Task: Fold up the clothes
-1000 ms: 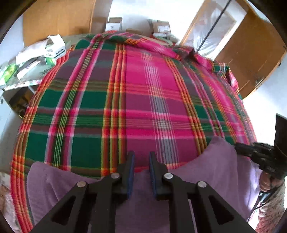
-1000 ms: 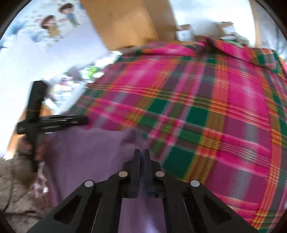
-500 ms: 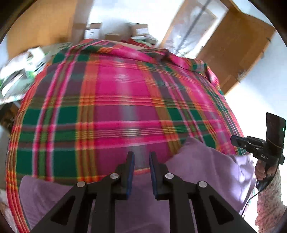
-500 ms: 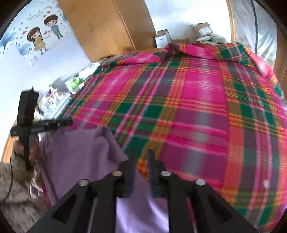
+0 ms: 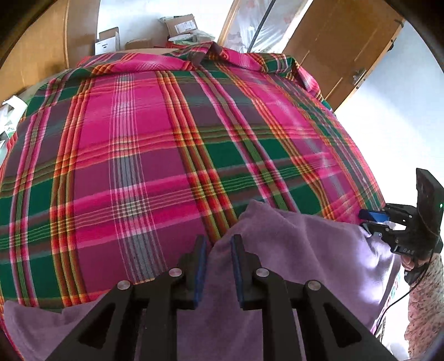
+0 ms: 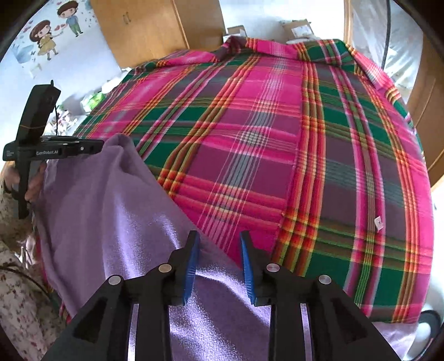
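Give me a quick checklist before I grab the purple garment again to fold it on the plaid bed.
1. Left gripper open: ok, a gap shows between its blue pads.
2. Right gripper open: ok.
3. Purple garment free of both grippers: ok.
4. Garment lying flat: not ok, bunched, one corner peaked.
5. Plaid bedspread has room ahead: ok.
6. Garment's near edge fully on the bed: cannot tell.

This is a bedroom in a home. A big bed (image 5: 166, 155) has a checked blanket, wooden cupboards (image 6: 155, 25) stand by the wall, and cartoon children (image 6: 47, 36) are painted there.
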A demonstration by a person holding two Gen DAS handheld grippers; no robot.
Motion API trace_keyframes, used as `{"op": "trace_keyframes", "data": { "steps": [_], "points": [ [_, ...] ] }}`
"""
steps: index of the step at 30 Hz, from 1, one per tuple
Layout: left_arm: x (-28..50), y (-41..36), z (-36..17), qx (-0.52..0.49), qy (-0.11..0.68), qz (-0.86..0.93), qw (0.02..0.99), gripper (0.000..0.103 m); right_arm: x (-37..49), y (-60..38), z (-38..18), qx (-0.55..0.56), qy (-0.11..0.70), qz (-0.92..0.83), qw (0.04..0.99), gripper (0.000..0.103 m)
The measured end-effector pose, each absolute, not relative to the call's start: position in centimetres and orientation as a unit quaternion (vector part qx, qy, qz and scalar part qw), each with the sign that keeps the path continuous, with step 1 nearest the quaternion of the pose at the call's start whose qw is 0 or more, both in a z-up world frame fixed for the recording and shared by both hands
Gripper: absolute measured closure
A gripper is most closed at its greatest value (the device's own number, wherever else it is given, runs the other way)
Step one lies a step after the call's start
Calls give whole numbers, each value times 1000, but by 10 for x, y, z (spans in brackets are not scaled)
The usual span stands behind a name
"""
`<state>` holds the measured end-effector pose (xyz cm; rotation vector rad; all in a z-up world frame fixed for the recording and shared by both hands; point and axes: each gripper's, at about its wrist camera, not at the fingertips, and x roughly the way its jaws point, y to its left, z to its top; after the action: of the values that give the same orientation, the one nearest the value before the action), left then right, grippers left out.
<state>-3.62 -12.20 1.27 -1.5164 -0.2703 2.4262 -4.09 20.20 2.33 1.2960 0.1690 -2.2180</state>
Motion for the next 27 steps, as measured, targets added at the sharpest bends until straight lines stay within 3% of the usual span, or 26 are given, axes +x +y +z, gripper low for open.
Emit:
{"op": "trace_keyframes", "data": {
  "steps": [4, 16, 17, 19, 22, 27],
  "points": [
    [-41, -120, 13, -525, -96, 835, 133, 85, -36, 212, 35, 466, 26, -827, 315, 73],
    [-46, -106, 11, -528, -81, 833, 140, 83, -30, 200, 17, 485, 59, -807, 332, 69],
    [-46, -104, 11, -527, -78, 835, 139, 83, -30, 202, 17, 485, 58, -808, 330, 71],
    [-47, -101, 12, -522, -70, 839, 137, 85, -30, 202, 19, 478, 60, -814, 324, 99],
    [-45, -97, 13, -509, -48, 850, 127, 94, -29, 204, 26, 458, 61, -833, 305, 100],
    [-49, -101, 11, -509, -58, 851, 114, 94, -30, 206, 21, 460, 60, -836, 293, 100]
  ]
}}
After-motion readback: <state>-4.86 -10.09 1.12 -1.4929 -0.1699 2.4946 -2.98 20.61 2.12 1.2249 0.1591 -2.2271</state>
